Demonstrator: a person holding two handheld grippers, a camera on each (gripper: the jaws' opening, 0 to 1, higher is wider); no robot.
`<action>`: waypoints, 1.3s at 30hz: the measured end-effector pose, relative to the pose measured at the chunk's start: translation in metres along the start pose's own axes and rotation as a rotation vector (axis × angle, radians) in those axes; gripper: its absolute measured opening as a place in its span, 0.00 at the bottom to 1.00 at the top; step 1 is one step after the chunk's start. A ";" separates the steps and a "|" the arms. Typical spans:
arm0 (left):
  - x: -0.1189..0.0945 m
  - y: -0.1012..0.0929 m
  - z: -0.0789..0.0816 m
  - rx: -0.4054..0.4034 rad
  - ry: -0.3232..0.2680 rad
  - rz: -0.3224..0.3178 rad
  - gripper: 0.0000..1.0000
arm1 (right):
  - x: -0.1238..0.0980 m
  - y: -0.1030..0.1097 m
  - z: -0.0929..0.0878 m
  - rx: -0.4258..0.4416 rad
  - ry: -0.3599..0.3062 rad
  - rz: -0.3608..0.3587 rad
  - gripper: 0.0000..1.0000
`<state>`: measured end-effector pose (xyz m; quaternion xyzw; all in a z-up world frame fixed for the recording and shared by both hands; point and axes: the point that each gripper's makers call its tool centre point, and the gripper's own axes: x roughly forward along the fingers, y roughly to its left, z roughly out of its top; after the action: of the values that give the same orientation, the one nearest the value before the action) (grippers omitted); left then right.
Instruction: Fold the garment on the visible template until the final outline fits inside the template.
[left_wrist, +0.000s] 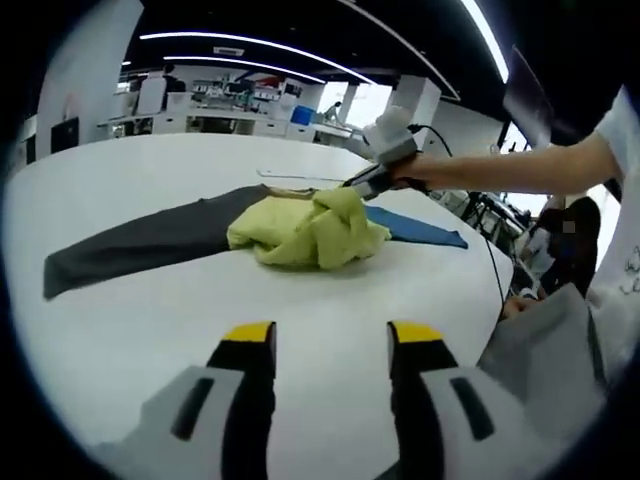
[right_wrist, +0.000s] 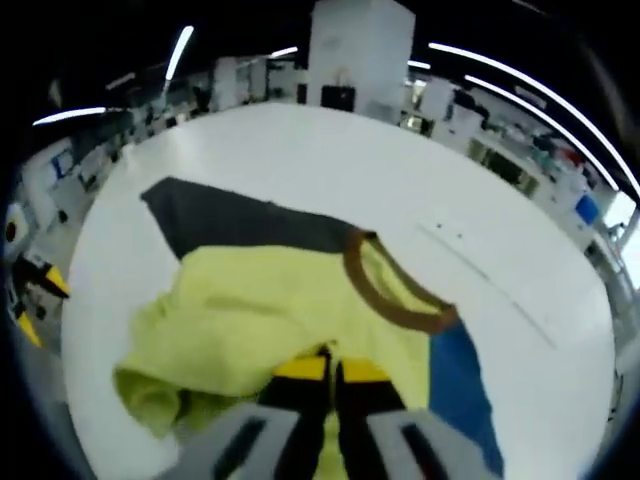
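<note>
A yellow-green garment (left_wrist: 305, 230) with a brown collar (right_wrist: 400, 300) lies crumpled in a heap on the white table. Under it lies a flat template sheet, dark grey (left_wrist: 140, 245) at one end and blue (left_wrist: 420, 228) at the other. In the right gripper view the same grey part (right_wrist: 240, 225) and blue part (right_wrist: 455, 380) show around the garment (right_wrist: 250, 320). My right gripper (right_wrist: 333, 375) is shut on a fold of the garment, and it enters the left gripper view (left_wrist: 372, 182) at the heap's far side. My left gripper (left_wrist: 332, 340) hovers open over bare table, short of the heap.
The white table (left_wrist: 150, 330) is large and round, and its edge curves close at the right (left_wrist: 495, 290). A thin line (right_wrist: 480, 265) marks the tabletop beyond the garment. A person's arm (left_wrist: 500, 170) reaches in from the right. Desks and shelving stand far behind.
</note>
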<state>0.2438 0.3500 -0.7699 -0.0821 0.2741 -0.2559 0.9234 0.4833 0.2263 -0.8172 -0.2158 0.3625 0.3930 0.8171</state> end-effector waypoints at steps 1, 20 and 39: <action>0.001 0.000 0.000 0.000 0.001 -0.001 0.41 | 0.001 -0.001 -0.001 -0.001 0.002 0.000 0.00; 0.017 -0.015 0.001 -0.004 0.017 -0.042 0.37 | 0.008 -0.008 -0.022 0.024 0.046 -0.016 0.00; 0.030 -0.030 0.003 0.019 0.028 -0.094 0.39 | -0.029 -0.021 -0.012 -0.062 -0.064 -0.041 0.57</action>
<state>0.2541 0.3093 -0.7727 -0.0825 0.2805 -0.3025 0.9072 0.4827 0.1914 -0.8015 -0.2356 0.3193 0.3938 0.8291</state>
